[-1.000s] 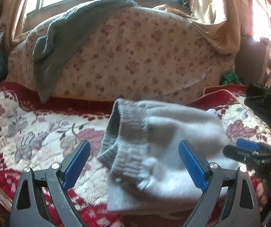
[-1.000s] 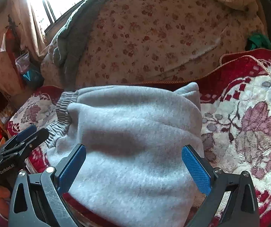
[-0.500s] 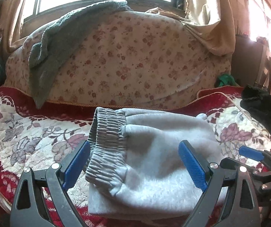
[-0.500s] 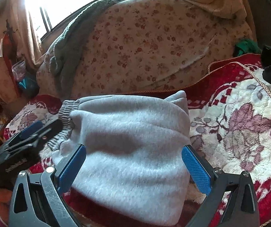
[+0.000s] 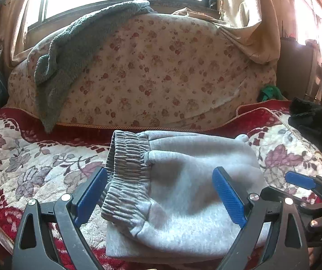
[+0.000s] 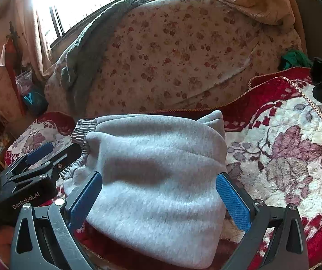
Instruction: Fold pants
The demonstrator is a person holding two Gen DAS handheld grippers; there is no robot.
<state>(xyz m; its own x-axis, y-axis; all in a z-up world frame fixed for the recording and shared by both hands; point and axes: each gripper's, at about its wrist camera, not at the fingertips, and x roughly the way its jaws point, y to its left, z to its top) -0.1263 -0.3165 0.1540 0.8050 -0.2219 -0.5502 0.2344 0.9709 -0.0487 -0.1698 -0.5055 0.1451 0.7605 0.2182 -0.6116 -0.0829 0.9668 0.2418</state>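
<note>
A pair of grey pants [image 5: 183,193] lies folded into a compact bundle on a red and cream floral blanket [image 5: 32,164], its ribbed elastic waistband [image 5: 127,173] turned toward the left. The left tool [image 5: 159,194] hangs just above the bundle with its blue-padded jaws spread wide, holding nothing. The right tool [image 6: 159,199] hangs over the bundle's right side, jaws equally wide and empty. Behind the pants a large floral cushion [image 5: 156,72] leans under a bright window, with a grey-green knitted throw [image 5: 70,51] draped over it. Dark clothing [image 5: 314,126] sits at the blanket's far right.
</note>
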